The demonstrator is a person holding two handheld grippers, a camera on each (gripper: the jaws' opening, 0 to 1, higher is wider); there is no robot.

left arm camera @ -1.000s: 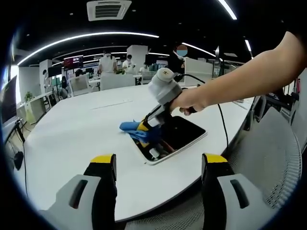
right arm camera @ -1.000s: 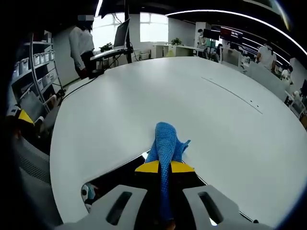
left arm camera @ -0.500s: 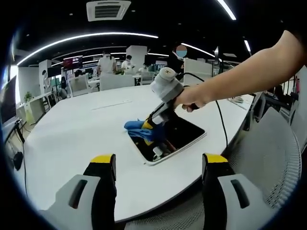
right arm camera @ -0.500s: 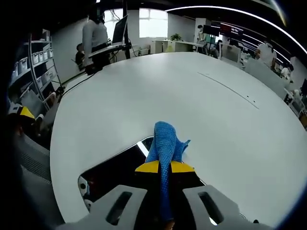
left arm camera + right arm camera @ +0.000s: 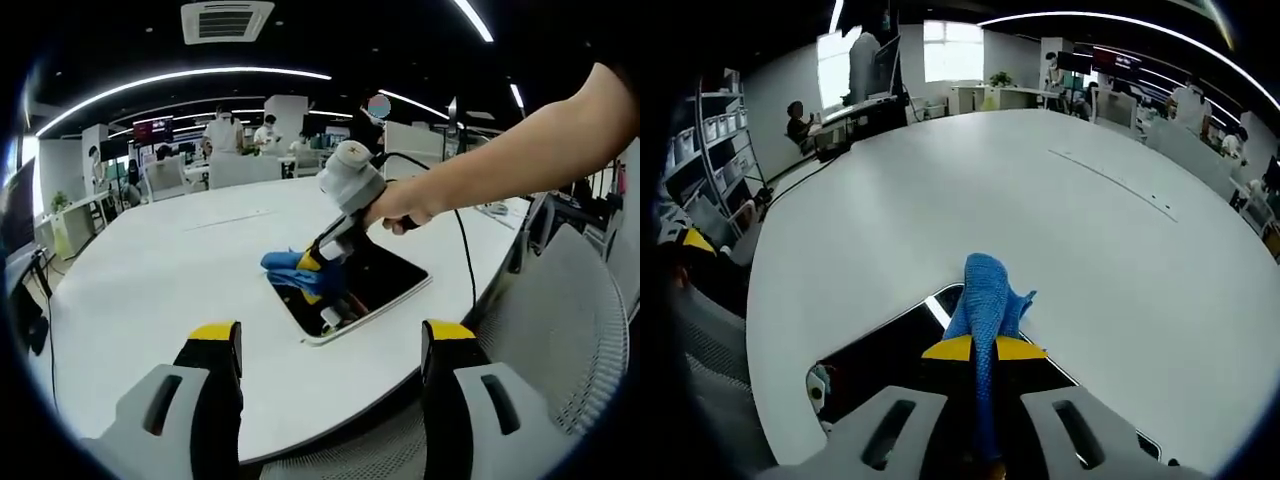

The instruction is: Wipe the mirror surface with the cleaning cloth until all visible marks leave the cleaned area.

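While your right gripper point(image 5: 984, 349) pinches the blue cloth point(image 5: 987, 297) over the mirror's point(image 5: 375, 282) far edge on the table point(image 5: 940, 190), press flat, overlap strokes; left gripper point(image 5: 331, 340) hangs spread, holding nothing, well back.

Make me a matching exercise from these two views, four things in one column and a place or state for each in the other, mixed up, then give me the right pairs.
Things:
1. cleaning cloth
2. mirror
3. left gripper
4. right gripper

Places or states:
A. jaws apart, holding nothing
B. lying flat on the white table
C. pinched between yellow-tipped jaws
D. shut, held over the mirror

Pairs: 1-C, 2-B, 3-A, 4-D
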